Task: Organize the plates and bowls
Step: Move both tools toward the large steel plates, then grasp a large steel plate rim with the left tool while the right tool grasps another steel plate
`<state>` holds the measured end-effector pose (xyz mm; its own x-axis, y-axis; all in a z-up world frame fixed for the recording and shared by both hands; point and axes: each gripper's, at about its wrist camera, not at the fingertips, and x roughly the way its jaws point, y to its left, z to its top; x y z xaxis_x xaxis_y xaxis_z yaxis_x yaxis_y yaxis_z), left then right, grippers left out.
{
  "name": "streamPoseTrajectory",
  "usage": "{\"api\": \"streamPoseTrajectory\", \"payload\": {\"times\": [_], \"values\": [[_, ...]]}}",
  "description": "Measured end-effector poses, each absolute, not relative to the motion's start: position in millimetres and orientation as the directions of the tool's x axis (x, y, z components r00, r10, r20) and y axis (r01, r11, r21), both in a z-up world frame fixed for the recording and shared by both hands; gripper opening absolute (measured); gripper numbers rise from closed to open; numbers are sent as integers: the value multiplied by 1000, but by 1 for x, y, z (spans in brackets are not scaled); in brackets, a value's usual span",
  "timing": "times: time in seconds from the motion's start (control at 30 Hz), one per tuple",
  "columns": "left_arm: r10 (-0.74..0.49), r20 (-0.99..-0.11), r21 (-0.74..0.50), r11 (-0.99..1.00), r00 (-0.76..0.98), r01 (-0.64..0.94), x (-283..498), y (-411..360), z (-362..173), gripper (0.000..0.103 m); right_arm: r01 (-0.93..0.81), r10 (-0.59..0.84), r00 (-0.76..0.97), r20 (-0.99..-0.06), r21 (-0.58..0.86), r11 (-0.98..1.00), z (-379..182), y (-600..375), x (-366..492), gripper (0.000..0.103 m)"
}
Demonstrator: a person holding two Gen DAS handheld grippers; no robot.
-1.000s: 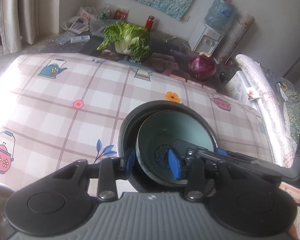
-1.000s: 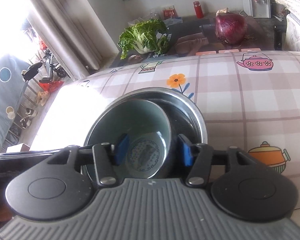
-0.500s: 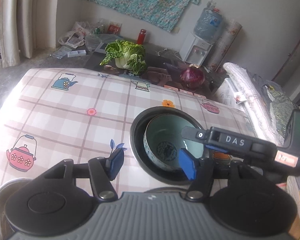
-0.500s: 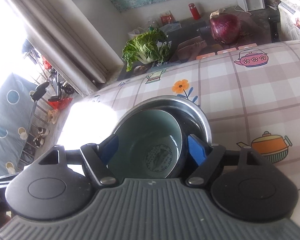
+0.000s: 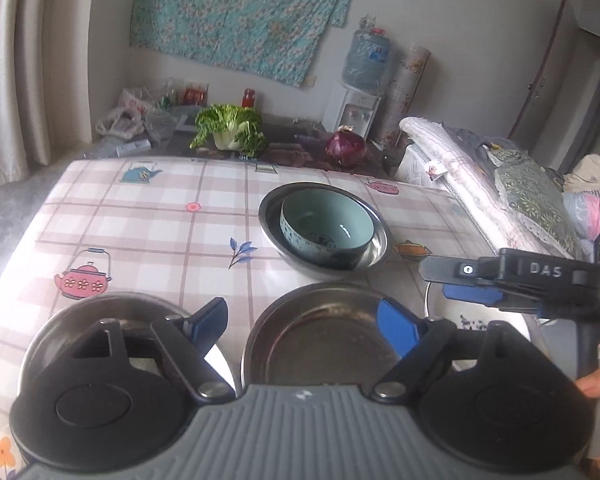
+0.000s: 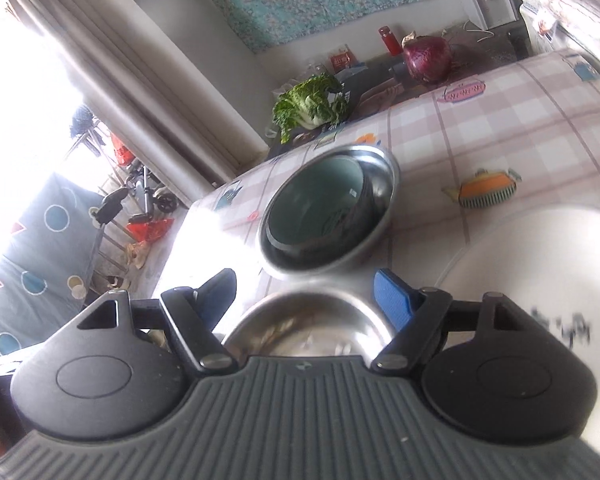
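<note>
A teal ceramic bowl (image 5: pixel 327 227) sits inside a steel bowl (image 5: pixel 374 242) in the middle of the table; both show in the right wrist view, the teal bowl (image 6: pixel 316 200) inside the steel bowl (image 6: pixel 382 184). A steel plate (image 5: pixel 320 336) lies near me, between my left gripper's fingers, and shows in the right wrist view (image 6: pixel 308 328). Another steel dish (image 5: pixel 100 312) lies at the left. A white plate (image 6: pixel 540 256) lies at the right. My left gripper (image 5: pixel 302 316) is open and empty above the steel plate. My right gripper (image 6: pixel 304 292) is open and empty.
The table has a checked cloth with teapot prints (image 5: pixel 140 224). Beyond its far edge lie a cabbage (image 5: pixel 230 130) and a red onion (image 5: pixel 345 147). A rolled quilt (image 5: pixel 460 168) borders the right side. Curtains (image 6: pixel 148 92) hang at the left.
Both grippers have pulled back and up from the nested bowls, and their jaws have opened wider. The teal bowl stays in the steel bowl. The near plates have come into view.
</note>
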<state>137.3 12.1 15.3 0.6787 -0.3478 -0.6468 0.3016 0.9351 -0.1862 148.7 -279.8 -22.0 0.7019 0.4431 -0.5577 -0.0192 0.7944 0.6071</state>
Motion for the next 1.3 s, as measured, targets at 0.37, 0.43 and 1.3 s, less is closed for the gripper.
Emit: {"api": "streamPoseTrajectory", "payload": {"times": [0.37,0.43,1.3], "values": [[6,-441,173,982,898,78,52,47,-17,84,-113,473,706,-527,575,810,-14,-240,72,76],[52,-412,189,982,910,29,38,55,-21,84,-135,480,707,-519,568,812,-15,-230,66,76],[-7,-674,-174,973,738,-149,41,150,-37,72,-127,603,574,-554,666,735,-54,-116,52,52]]}}
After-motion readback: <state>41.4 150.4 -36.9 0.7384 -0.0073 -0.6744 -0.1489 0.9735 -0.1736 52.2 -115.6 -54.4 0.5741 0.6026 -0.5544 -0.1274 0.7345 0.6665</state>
